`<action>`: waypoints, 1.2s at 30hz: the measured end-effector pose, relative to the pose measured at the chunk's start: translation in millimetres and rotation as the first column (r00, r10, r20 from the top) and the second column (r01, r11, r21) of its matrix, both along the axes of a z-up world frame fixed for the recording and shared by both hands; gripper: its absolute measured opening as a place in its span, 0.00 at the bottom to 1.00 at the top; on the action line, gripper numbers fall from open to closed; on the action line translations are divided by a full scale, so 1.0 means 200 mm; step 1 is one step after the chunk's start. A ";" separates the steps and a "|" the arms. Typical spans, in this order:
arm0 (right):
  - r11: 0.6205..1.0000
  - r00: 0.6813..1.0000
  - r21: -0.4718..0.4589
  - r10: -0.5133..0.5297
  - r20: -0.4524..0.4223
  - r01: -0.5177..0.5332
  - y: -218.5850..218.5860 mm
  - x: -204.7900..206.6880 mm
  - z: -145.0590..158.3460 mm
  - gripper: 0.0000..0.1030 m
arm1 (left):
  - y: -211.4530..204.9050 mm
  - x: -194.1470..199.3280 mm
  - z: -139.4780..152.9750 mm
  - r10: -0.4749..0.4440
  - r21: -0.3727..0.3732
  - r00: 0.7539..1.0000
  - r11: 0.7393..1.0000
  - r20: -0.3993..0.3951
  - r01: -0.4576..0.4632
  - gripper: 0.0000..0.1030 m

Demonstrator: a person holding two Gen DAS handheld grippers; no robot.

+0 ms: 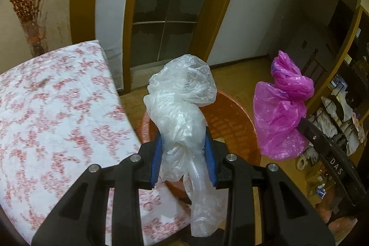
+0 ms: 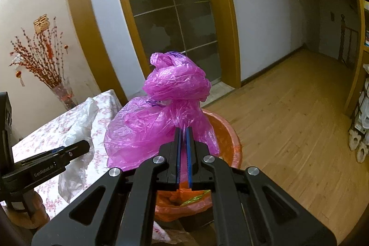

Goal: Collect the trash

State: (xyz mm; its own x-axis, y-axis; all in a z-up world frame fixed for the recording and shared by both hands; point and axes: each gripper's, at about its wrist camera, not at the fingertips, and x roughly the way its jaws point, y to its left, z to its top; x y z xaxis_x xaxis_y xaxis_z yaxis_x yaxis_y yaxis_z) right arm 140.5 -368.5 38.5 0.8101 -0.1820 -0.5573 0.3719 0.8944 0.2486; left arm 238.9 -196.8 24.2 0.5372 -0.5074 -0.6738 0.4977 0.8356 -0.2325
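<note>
Both bags up over the bin, neither dropped yet.

My left gripper [image 1: 183, 153] is clamped on the clear plastic bag [image 1: 182, 103], my right gripper [image 2: 183, 151] pinched nearly together on the pink plastic bag [image 2: 166, 112], both above the orange bin [image 2: 221, 130]. I judge 2 risks: light film drifting past the rim, or clinging to the pads on release.

likely a home, floral tablecloth [image 1: 57, 107], wood floor [image 2: 288, 119]
</note>
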 end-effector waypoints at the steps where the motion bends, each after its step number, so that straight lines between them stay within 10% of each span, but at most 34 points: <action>1: 1.000 1.000 0.002 -0.004 -0.002 0.004 -0.01 -0.01 -0.01 0.03 | -0.02 0.01 -0.01 -0.005 0.001 1.000 1.000 -0.004 0.005 0.32; 9: 0.999 1.000 0.053 0.001 -0.015 0.000 -0.09 0.10 -0.09 0.06 | -0.15 0.10 -0.08 -0.026 0.000 0.999 1.000 -0.039 0.026 0.41; 24: 0.999 0.997 0.043 -0.031 0.074 0.027 -0.02 -0.13 0.01 0.96 | 0.12 0.05 -0.11 0.082 0.024 0.996 0.996 -0.023 -0.082 0.66; 36: 0.985 0.972 -0.030 0.175 0.154 -0.173 0.39 -0.48 0.15 0.98 | 0.56 -0.51 0.07 0.241 -0.039 0.948 0.971 0.208 -0.238 0.96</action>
